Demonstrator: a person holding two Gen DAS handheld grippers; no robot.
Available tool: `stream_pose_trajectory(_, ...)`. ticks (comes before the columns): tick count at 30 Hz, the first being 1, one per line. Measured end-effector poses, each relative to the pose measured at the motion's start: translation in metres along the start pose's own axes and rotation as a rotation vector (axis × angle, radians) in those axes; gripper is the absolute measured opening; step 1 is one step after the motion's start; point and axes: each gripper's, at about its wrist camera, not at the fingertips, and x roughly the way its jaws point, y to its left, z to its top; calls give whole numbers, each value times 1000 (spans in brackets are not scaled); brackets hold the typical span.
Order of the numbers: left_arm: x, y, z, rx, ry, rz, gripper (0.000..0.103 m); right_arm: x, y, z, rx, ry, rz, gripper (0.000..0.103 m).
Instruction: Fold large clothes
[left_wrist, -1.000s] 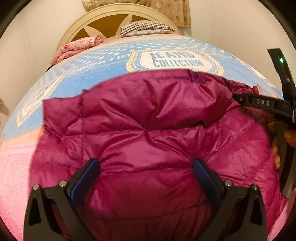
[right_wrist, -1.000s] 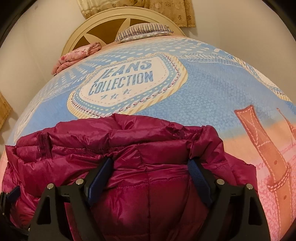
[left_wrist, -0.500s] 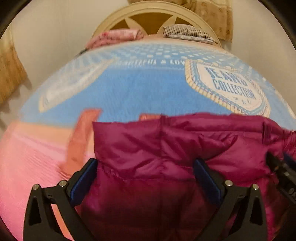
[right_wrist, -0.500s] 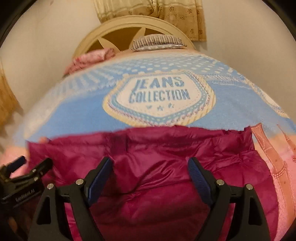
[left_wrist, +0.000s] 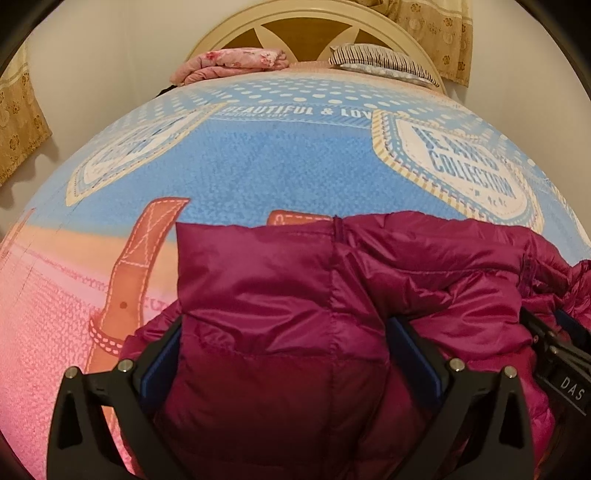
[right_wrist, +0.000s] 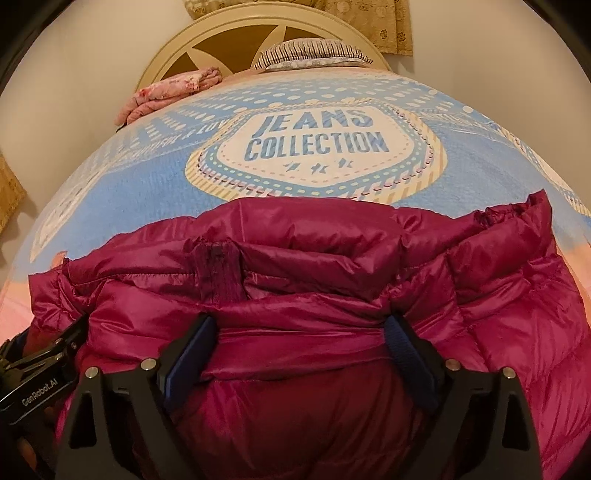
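A: Spreading wide, the right hand-held gripper (right_wrist: 299, 347) has its jaws opening, with a puffy fold of the magenta down jacket (right_wrist: 332, 266) bulging between the blue pads (right_wrist: 186, 354); whether the pads press on it, I cannot tell.

B: And the left hand-held gripper (left_wrist: 284, 354)?

A: Its jaws also stand far apart, the jacket's quilted cloth filling the gap between them. Whether it has hold of the cloth, I cannot tell either. The two grippers sit side by side, each showing at the edge of the other's view.

B: Where does the jacket lie?

A: On the bed, at its near edge, bunched in thick folds, its far edge just below the "JEANS COLLECTION" badge printed on the blue bedspread (right_wrist: 317, 140).

B: Anything further out?

A: At the head of the bed, a folded pink floral blanket (left_wrist: 236, 62) and a striped pillow (left_wrist: 380, 62) rest against the cream headboard (left_wrist: 303, 22).
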Motion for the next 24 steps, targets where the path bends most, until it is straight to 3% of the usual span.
stream_pose_trajectory(16,4,1,1,-6,15,-18,103,-4,-1,1,11,-1,22,95)
stream_pose_trajectory(18,4,2,1,-9,17,-24,103,-21,-11,2,53,-30,64,95)
stream_pose_trajectory(20,3,4,2,-13,21,-41,103,-44,-14,1,38,-77,38,95)
stream_pose_trajectory(24,-25,20,-1,-32,-4,-131,103,-93,-19,-19,-6,-141,83,95)
